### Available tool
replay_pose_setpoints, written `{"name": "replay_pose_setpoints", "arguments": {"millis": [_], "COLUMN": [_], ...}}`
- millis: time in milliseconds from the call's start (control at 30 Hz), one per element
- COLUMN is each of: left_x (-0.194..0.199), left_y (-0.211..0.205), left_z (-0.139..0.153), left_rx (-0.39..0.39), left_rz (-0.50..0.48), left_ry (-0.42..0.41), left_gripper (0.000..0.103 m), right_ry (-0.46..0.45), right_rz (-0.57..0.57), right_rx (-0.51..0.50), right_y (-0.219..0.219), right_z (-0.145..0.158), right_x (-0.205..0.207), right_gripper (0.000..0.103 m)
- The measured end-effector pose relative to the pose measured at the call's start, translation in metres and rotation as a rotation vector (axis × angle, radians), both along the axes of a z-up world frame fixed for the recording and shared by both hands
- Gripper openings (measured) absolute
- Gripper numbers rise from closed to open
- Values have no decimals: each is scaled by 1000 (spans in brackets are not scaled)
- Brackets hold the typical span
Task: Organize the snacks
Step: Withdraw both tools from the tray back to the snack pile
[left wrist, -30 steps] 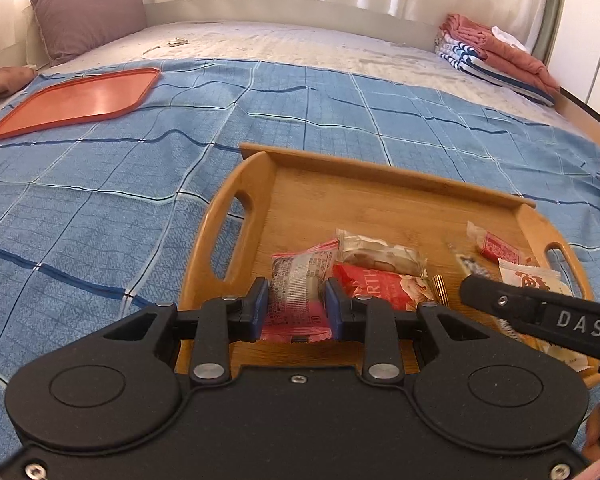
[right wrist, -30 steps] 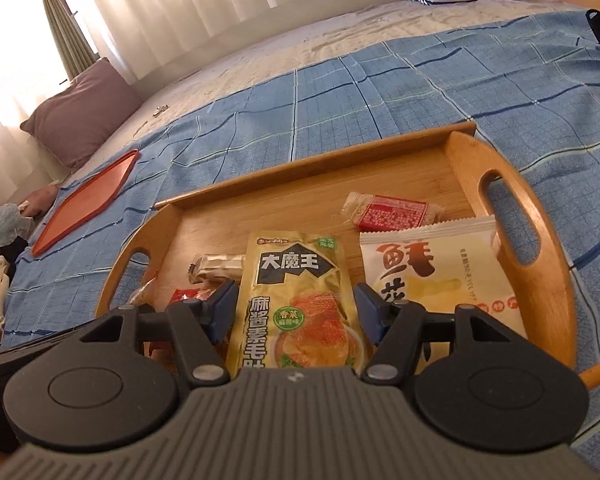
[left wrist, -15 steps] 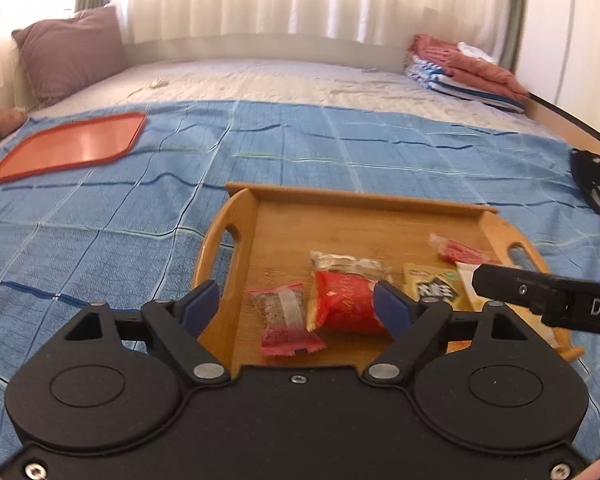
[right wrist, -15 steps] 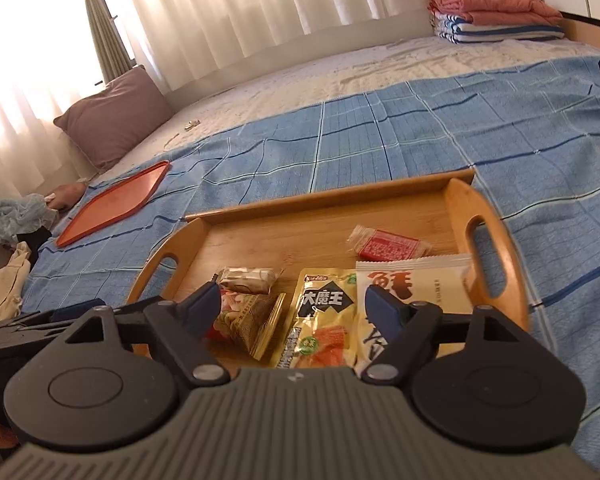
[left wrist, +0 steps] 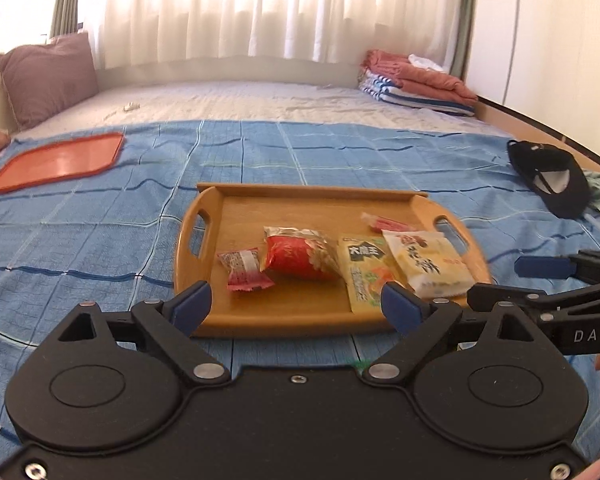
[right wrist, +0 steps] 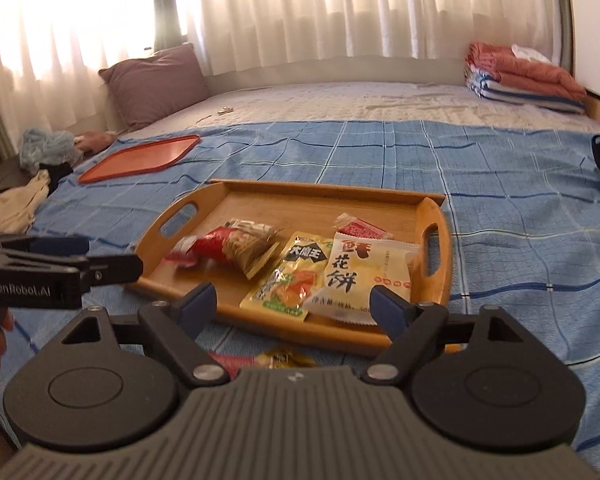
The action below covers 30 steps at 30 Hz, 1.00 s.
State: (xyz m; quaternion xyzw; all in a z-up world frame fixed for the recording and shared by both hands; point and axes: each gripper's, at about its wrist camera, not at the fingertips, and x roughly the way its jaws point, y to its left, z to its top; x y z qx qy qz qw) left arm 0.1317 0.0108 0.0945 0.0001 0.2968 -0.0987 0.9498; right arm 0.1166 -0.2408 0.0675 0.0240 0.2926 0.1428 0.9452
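Observation:
A wooden tray (left wrist: 300, 312) with two handles lies on the blue bed cover, also in the right wrist view (right wrist: 436, 280). In it lie a small pink snack (left wrist: 244, 270), a red packet (left wrist: 300, 258), a yellow-green packet (left wrist: 366, 272), a pale biscuit pack (left wrist: 430, 262) and a small red wrapper (left wrist: 386, 222). My left gripper (left wrist: 296, 306) is open and empty, held back from the tray's near edge. My right gripper (right wrist: 296, 306) is open and empty near that edge. More snack wrappers (right wrist: 278, 358) lie on the cover under it.
An orange tray (left wrist: 60, 160) lies far left on the cover. A black cap (left wrist: 552, 176) lies to the right. Folded towels (left wrist: 416, 88) are stacked at the back right, a purple pillow (left wrist: 48, 76) at the back left. Clothes (right wrist: 16, 200) lie off the bed's left side.
My left gripper opened and let go of the pink snack in the tray. Both grippers drew back from the tray and rose; the right gripper opened wider.

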Motion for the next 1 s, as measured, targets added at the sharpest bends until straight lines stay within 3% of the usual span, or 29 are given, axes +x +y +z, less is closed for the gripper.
{"name": "replay_pose_setpoints", "arguments": {"millis": [133,300,633,733,867,1000], "left_x": [-25,-46,-60,-60,-56,-50], "left_y": [1,0,-4,-7,-12,-16], "left_z": [-4,-19,-55,-61,-67,-74], "left_rx": [-7,5,-22,-32,-47,-44], "left_rz": [-16,-14,14,14,-7,-12], "left_ry": [-10,-15,35,47,73,92], "left_gripper": [92,92,92,87,72,69], "right_ry": [-42,-29,34,43,52,58], "right_rz": [28,33,14,29,37,47], "right_rx": [-57,-91,-112,-105,-103,-95], "right_y": [-3,-10,-20,-19,-16,-12], "right_z": [-3,-19,-52,-56,-59,-61], "right_x": [-27,-47,-57,-56,-54,-50], "right_gripper": [91,91,71,68,64,62]}}
